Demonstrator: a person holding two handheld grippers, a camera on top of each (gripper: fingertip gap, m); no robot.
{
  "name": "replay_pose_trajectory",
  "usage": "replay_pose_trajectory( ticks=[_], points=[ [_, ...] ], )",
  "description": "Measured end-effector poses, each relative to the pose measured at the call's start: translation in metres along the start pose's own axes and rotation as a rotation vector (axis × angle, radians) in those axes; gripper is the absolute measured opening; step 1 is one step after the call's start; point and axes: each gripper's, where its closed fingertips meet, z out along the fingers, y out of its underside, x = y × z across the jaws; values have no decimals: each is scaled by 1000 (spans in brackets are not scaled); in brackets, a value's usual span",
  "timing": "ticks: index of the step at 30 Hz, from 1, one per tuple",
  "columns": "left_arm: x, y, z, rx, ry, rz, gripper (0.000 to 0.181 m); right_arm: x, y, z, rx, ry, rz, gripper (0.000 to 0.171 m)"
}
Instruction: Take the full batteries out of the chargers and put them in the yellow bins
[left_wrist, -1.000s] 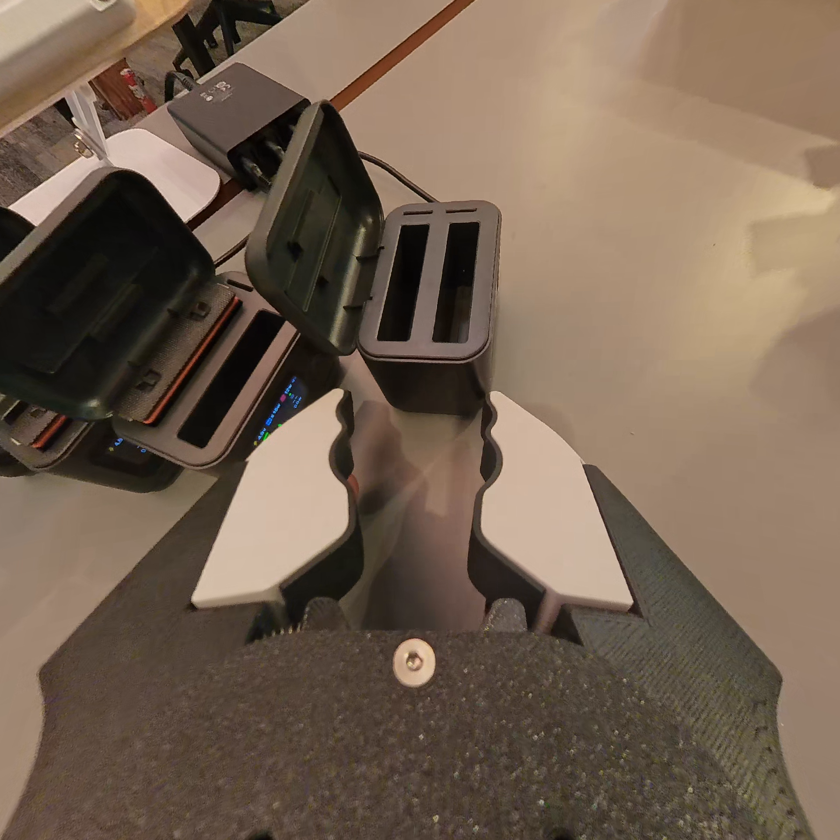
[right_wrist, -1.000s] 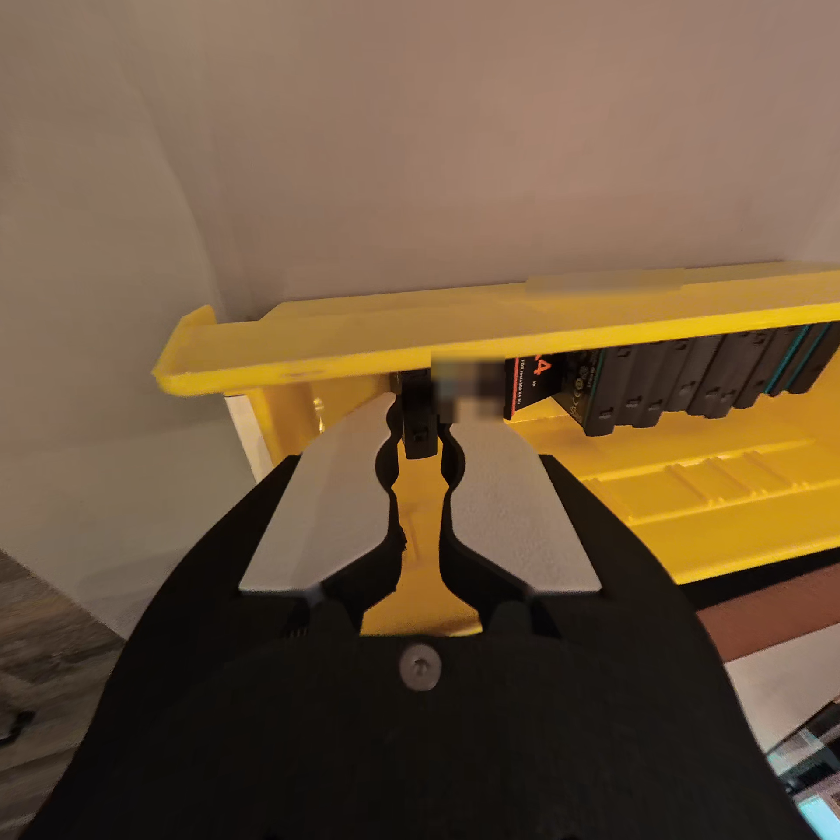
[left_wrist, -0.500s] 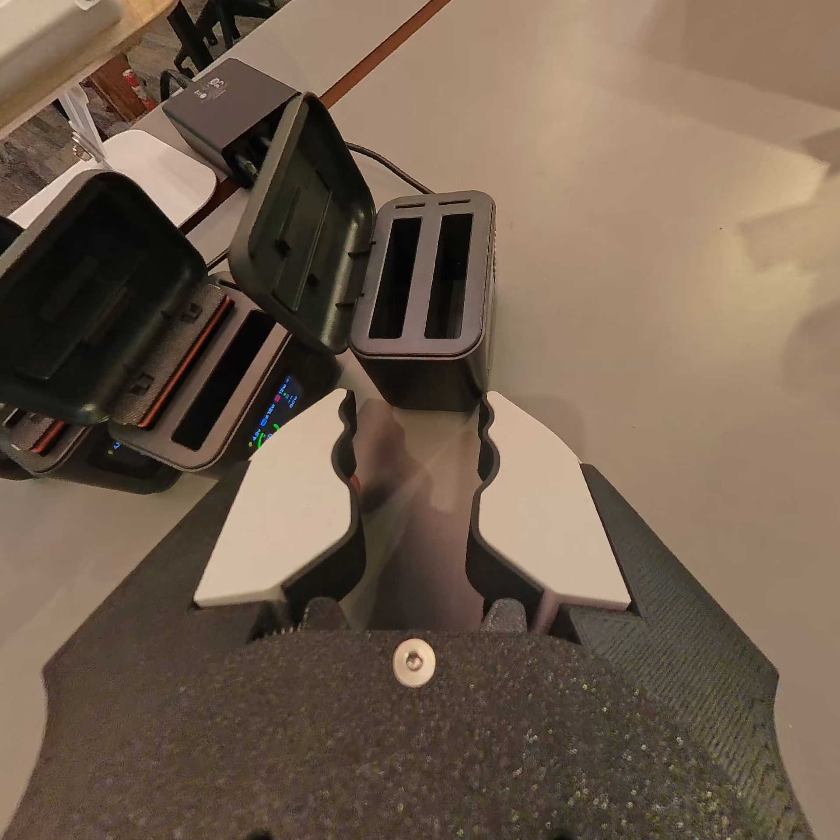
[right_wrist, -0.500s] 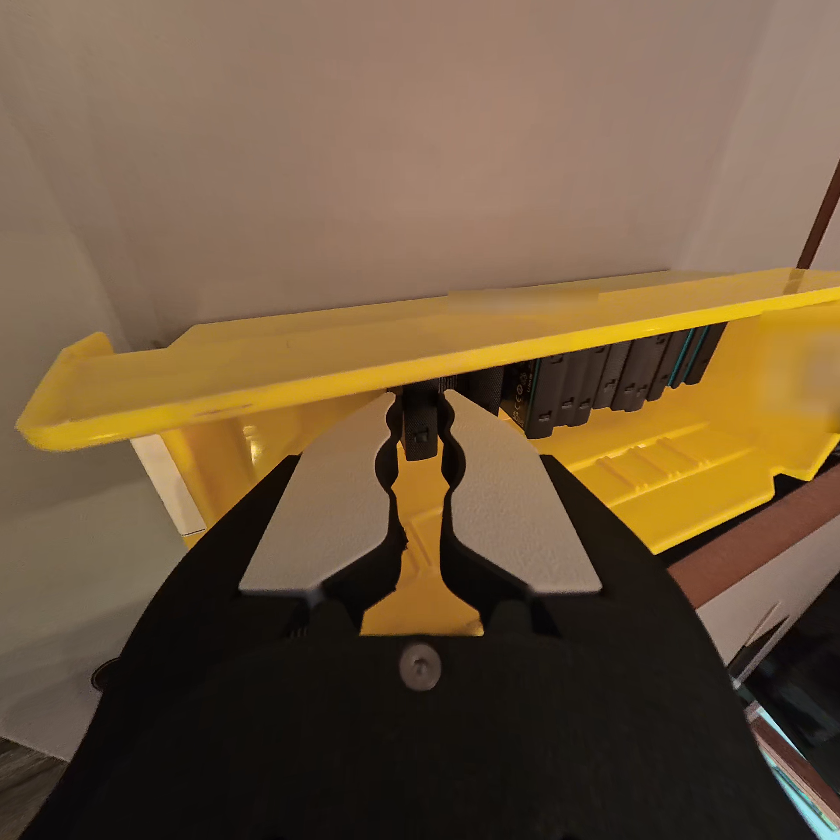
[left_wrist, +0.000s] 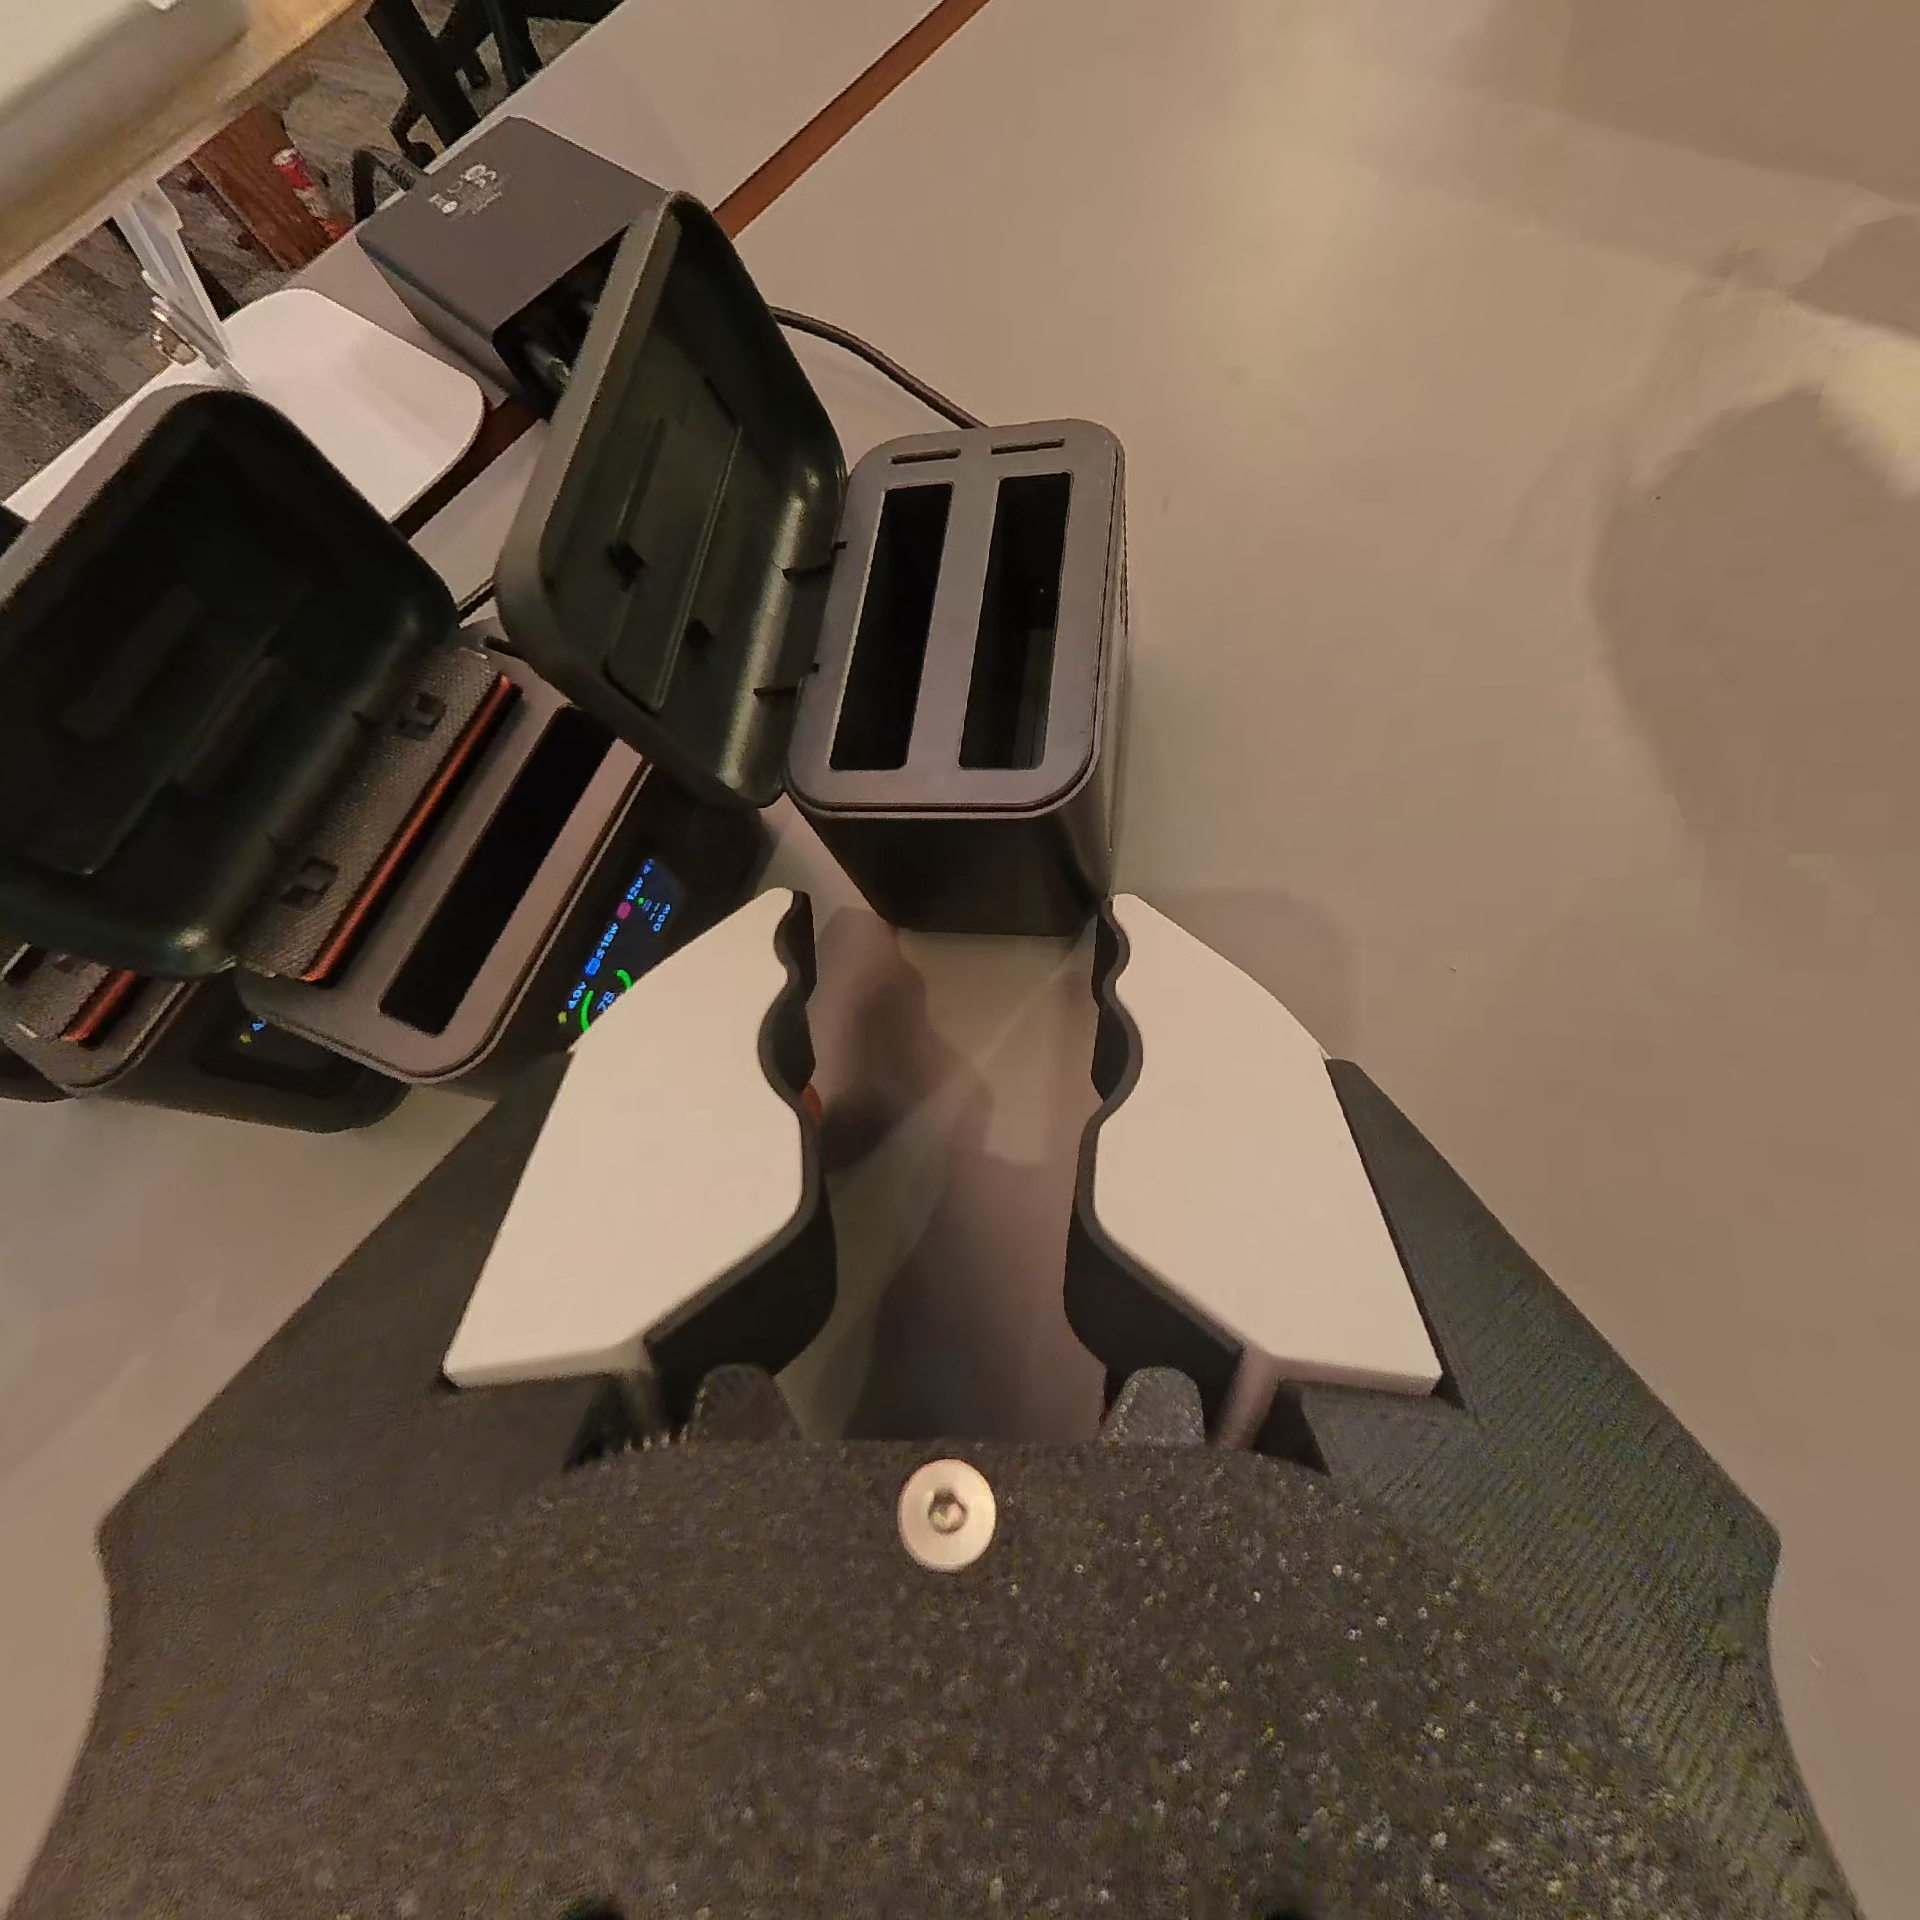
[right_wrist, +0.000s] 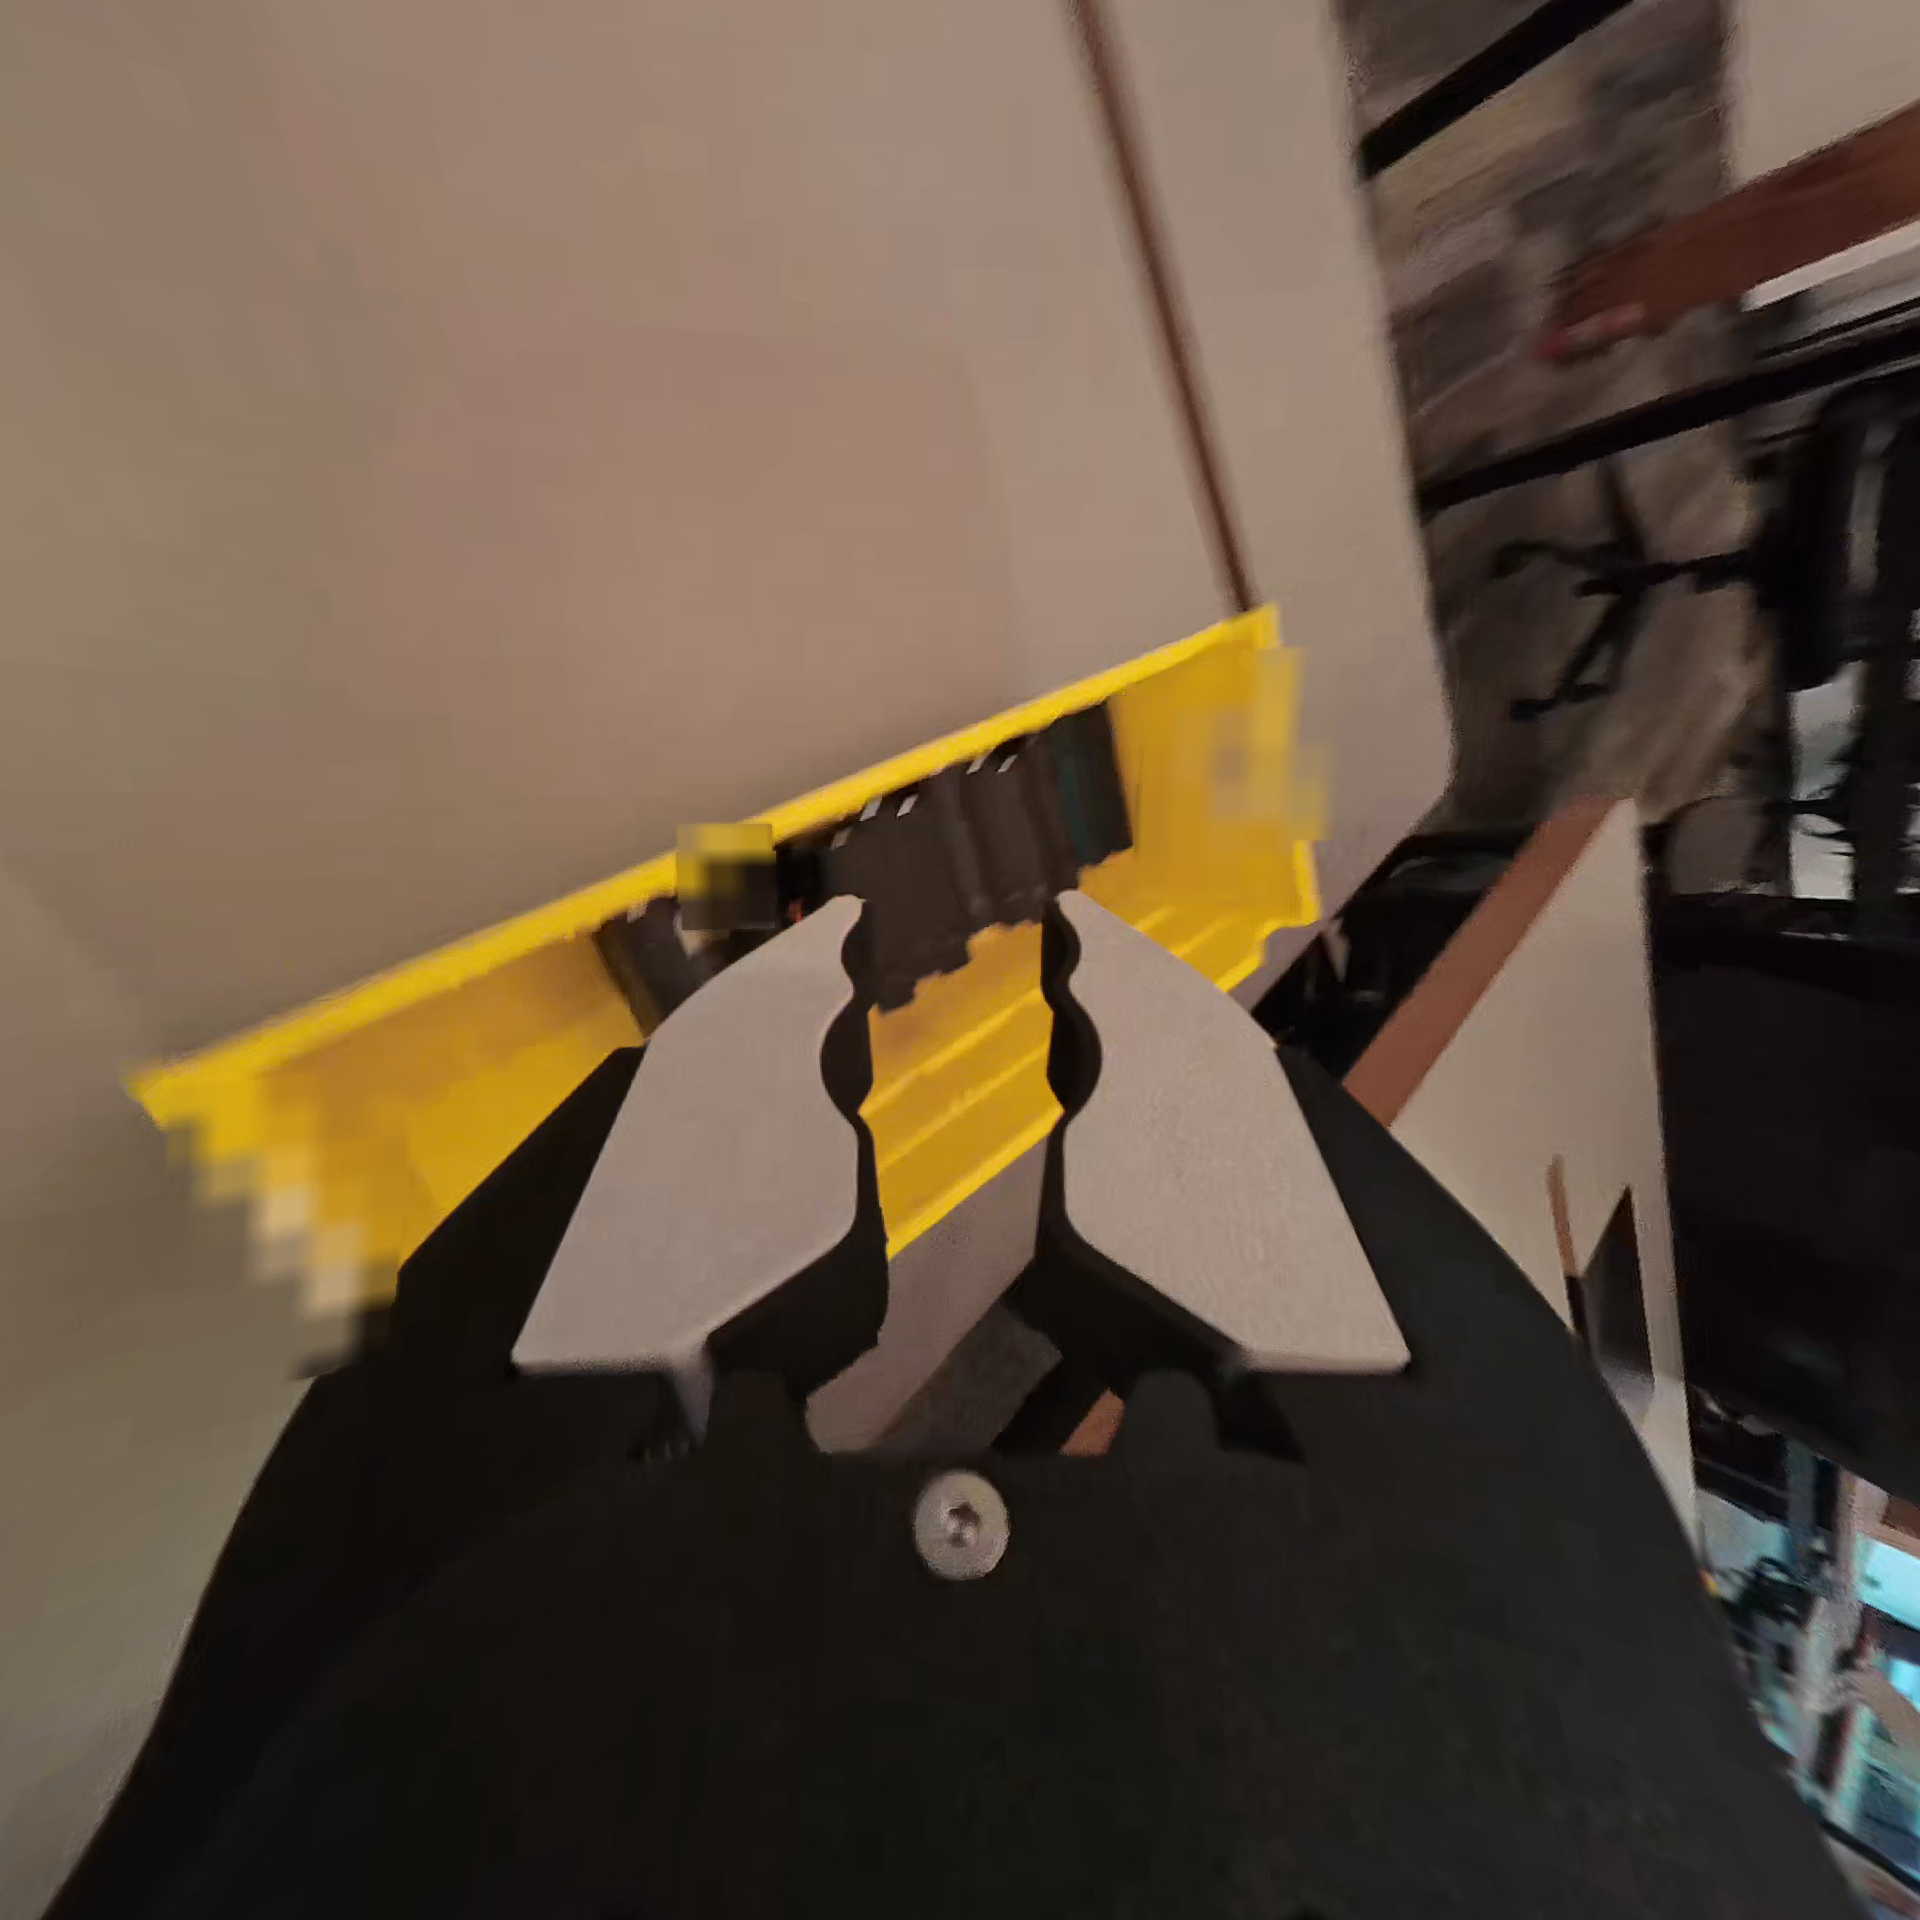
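Far left in the left wrist view, the leftmost charger (left_wrist: 94, 1023) sits mostly hidden under its raised lid, though an orange-edged battery top shows in it. Just to its right, the second charger (left_wrist: 447, 883) has its lid up, one orange-edged battery (left_wrist: 416, 821) seated in its left slot, the right slot dark and empty, and a lit display on its front. Right of that, the near charger (left_wrist: 977, 665) stands open with both slots empty.

Your left gripper (left_wrist: 951, 935) is spread wide and holds nothing, its tips just short of that empty charger's base. Swing it left onto the orange-edged battery, not forward. Come in along the slot's line, pinch the exposed top edge squarely, and draw straight up so the lid beside it is not knocked.

Your right gripper (right_wrist: 956, 914) is parted and empty in front of the yellow bin (right_wrist: 468, 1049), where a row of dark batteries (right_wrist: 987, 831) stands on edge against the far wall. That view is motion-blurred, so steady it before you bring the next battery in, and set it upright at the left end of the row.
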Motion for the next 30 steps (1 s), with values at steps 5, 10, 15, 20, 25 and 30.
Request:
replay_pose_trajectory(
  ticks=[5, 10, 15, 20, 25, 30],
  points=[
    [0, 1, 1, -8, -7, 13, 50, 6, -91, -35, 290, 77, 197, 37],
    [1, 1, 1, -8, -3, 11, 49, -39, -191, -17, 544, -61, 390, 56],
    [-2, 3, -7, 15, 10, -3, 52, -101, -268, 82, 553, -241, 593, 102],
    [-21, 4, -19, 50, -11, -18, 51, -145, -308, 155, 441, -275, 624, 121],
    [-41, -4, -31, 119, -58, -62, 40, -155, -320, 182, 372, -257, 628, 97],
    [-47, -13, -38, 166, -94, -65, 41, -132, -307, 181, 397, -167, 690, 95]
  ],
)
